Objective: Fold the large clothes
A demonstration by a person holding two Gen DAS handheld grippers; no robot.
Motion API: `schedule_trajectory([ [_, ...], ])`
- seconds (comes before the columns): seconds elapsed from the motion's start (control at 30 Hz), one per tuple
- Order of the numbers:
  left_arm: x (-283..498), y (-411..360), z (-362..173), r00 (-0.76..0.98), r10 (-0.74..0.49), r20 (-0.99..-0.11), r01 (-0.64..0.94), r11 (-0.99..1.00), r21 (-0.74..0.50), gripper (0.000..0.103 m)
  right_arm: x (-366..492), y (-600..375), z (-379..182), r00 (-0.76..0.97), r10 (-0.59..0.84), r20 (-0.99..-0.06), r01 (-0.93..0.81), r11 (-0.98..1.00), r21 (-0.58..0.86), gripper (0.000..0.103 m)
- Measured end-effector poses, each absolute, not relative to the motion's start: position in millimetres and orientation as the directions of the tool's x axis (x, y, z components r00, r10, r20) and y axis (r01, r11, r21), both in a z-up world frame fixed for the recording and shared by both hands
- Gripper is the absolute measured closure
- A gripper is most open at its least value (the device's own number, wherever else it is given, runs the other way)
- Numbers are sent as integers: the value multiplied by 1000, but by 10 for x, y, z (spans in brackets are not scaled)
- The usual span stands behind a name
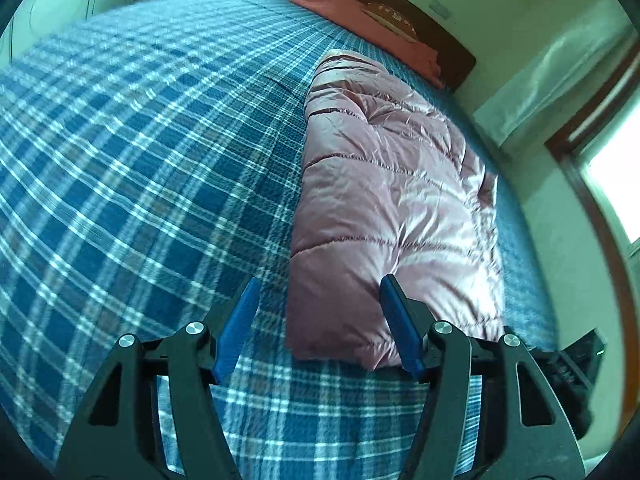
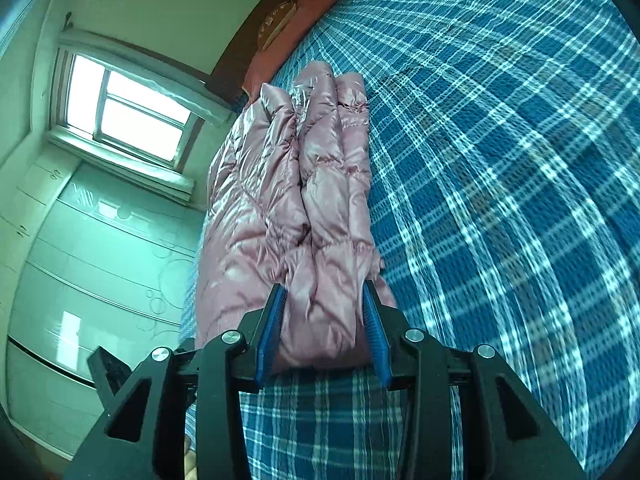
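Note:
A shiny pink quilted jacket [image 1: 392,184] lies folded into a long bundle on the blue plaid bed cover [image 1: 140,160], toward the cover's right side. My left gripper [image 1: 319,282] hovers open just short of the jacket's near left corner, its right finger overlapping the fabric's edge and nothing pressed between its pads. In the right wrist view the near end of the jacket [image 2: 320,184] bulges, creased, between the blue pads of my right gripper [image 2: 324,290], which is shut on it. The plaid cover [image 2: 500,160] spreads to the right of it.
A red pillow [image 1: 360,20] and a dark headboard [image 1: 448,44] mark the far end of the bed. A bright window [image 2: 132,108] and pale wardrobe doors [image 2: 80,260] stand beyond the bed's edge beside the jacket. Wide plaid cover lies left of the jacket in the left wrist view.

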State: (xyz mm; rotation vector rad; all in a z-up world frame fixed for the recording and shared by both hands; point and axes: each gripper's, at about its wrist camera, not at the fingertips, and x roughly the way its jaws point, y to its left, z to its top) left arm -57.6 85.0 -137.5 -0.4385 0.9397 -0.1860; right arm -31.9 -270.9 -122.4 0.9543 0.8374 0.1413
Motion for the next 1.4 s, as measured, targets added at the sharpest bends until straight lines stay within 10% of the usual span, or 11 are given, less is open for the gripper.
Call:
schedule_trajectory([
  [0.7,-1295,729,-1196,647,-34,-761,-34,997,-73,22,-1015,-1906,-785,622,128,-773,252,901,352,64],
  [0.87,-1471,648,-1007,696,19,-718,-37,999,-8,12,-1125,-1778,-656,636,67,-769,241,929,280,62],
  [0.93,-1537,617,-895,720,19,-693,-25,1000,1,12,-1111,-1706,-570,655,41,-754,242,934,261,38],
  [1.4,-1764,544,-243,817,0,-577,-12,1000,-17,6,-1214,-1449,187,747,-28,-664,192,966,175,37],
])
